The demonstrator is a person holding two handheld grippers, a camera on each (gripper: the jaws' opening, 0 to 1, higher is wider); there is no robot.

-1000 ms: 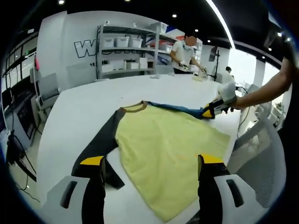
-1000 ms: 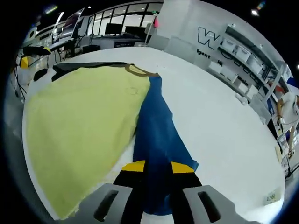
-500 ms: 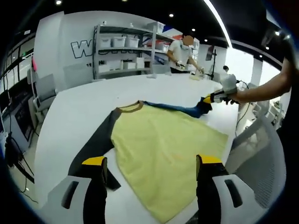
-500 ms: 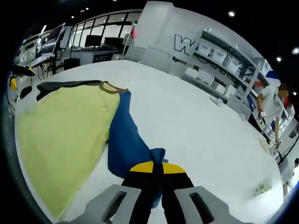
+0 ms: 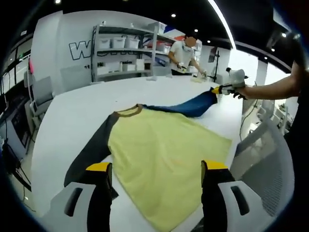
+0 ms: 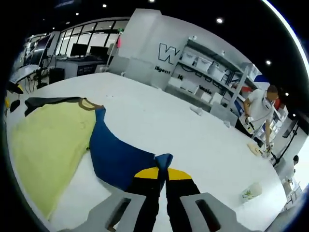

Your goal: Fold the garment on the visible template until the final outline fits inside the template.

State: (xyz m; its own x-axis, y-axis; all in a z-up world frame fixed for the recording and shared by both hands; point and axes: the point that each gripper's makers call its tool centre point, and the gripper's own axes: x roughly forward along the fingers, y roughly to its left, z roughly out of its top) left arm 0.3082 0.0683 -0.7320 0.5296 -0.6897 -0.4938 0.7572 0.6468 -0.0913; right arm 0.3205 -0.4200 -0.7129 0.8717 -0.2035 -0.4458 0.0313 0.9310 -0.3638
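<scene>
One yellow-bodied long-sleeved shirt (image 5: 164, 150) spread on the white table (image 5: 72, 116), with one dark sleeve (image 5: 91, 150) and one blue sleeve (image 6: 116, 157). Right gripper (image 6: 161, 173) clenched on the blue sleeve's cuff, raised off the table. Left gripper (image 5: 154, 166) released, jaws apart above the shirt's hem.

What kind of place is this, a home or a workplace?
Probably a workplace, such as a lab or studio: a large white table holds the garment, metal shelves carry storage bins, and desks with monitors stand along the windows.
</scene>
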